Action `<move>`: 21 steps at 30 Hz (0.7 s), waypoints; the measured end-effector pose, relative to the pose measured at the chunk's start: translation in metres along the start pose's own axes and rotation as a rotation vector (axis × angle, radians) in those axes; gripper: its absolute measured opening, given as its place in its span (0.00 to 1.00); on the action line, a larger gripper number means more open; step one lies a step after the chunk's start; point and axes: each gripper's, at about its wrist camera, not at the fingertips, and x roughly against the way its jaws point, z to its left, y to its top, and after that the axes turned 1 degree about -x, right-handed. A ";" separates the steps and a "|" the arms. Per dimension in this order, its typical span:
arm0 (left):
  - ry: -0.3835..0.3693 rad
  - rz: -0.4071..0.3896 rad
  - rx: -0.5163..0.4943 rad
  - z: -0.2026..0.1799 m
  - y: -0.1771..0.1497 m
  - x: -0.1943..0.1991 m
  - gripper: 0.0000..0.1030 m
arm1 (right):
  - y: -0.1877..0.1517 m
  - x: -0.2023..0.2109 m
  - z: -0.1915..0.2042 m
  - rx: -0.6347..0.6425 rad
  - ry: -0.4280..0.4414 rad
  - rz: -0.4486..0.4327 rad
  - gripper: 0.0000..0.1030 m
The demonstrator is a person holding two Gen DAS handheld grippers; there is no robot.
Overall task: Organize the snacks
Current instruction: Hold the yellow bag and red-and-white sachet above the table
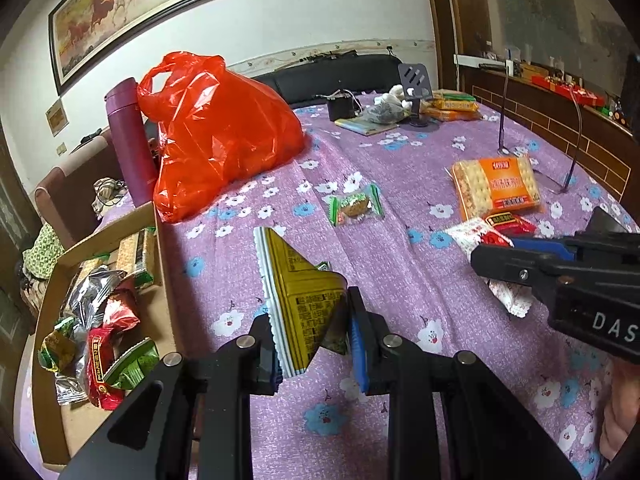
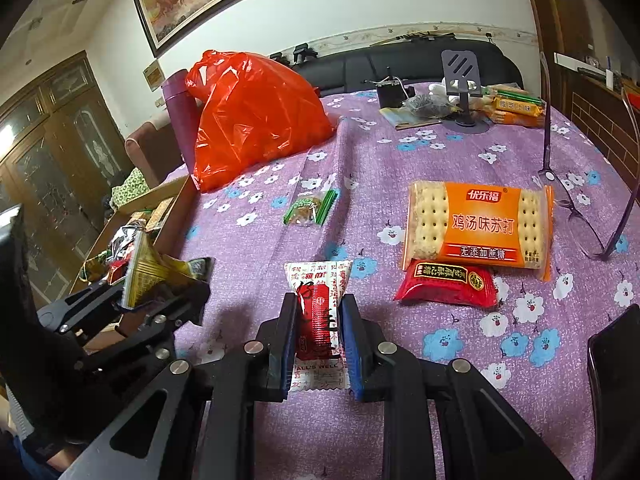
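Left wrist view, starting at the far left: the cardboard box (image 1: 168, 264) sits at the table's edge, already half full of wrappers, and that looks like the drop spot. Just right of it the left gripper (image 1: 312, 340) has its jaws clamped narrow on a yellow snack packet (image 1: 304, 300), pinching the lower part so most of the pack sticks up and out. I'd swing it over the box wall and let go low, since a pack held by one end will flop (crinkly foil slides easily). Moving right, a green-wrapped candy (image 1: 354, 204) lies loose on the purple flowered tablecloth (image 1: 400, 280), well apart from both tools. Further right, the right gripper (image 2: 318, 340) is squeezed tight on a red-and-white sachet (image 2: 318, 304), lifted or barely off the cloth, can't tell. Beyond it the orange cracker pack (image 2: 478, 224) rests overlapping a red packet (image 2: 446, 284); grab those separately, top one first.
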 end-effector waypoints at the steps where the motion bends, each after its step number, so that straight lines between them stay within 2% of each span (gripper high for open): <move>1: 0.004 -0.003 0.002 0.001 0.000 0.000 0.24 | 0.000 -0.001 0.000 -0.002 -0.002 0.002 0.22; 21: 0.013 0.005 0.029 0.005 0.002 -0.003 0.24 | 0.001 -0.001 -0.012 -0.047 -0.005 0.002 0.22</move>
